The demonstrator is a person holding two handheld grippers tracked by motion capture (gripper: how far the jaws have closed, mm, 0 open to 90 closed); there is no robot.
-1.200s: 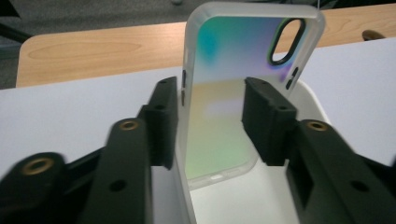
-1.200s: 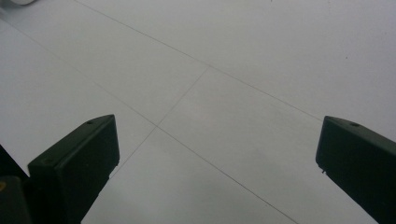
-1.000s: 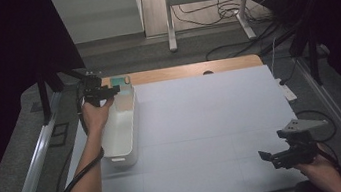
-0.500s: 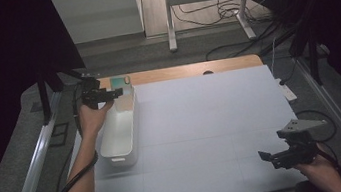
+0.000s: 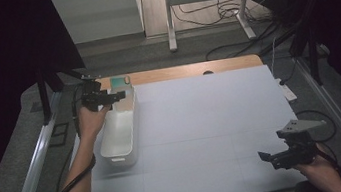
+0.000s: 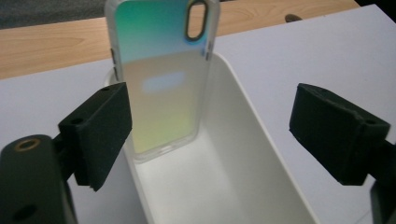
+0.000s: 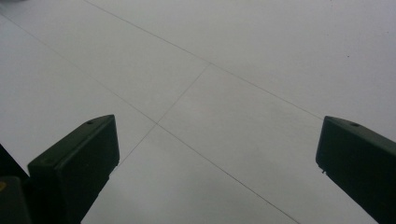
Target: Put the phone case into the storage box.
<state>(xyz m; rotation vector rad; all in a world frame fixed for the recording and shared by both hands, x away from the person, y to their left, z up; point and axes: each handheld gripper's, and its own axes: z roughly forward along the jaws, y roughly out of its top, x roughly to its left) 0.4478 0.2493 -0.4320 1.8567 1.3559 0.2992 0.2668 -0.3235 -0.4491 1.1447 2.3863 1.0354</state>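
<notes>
A phone case [image 6: 159, 79] with a green-to-yellow sheen stands on end in a long white bin [image 6: 224, 140], leaning against its far end. My left gripper [image 6: 210, 135] faces it from the near side. Its jaws have just been opening and now stand wide apart; the case sits close to the left pad [image 6: 100, 130], and neither pad presses on it. From above, the left gripper [image 5: 117, 96] hovers over the far end of the bin [image 5: 122, 133], with the case [image 5: 120, 81] just beyond it. My right gripper [image 5: 267, 158] rests open over the table's near right, holding nothing.
The bin lies lengthwise along the left side of the white table top [image 5: 211, 115]. A strip of wooden edge [image 5: 180, 71] runs along the far side. Cables and a metal stand are on the floor beyond. Bare white table surface [image 7: 210, 93] lies under the right gripper.
The left hand has drawn back slightly from over the bin toward its left side. The phone case stays leaning at the bin's far end. The right gripper has not moved.
</notes>
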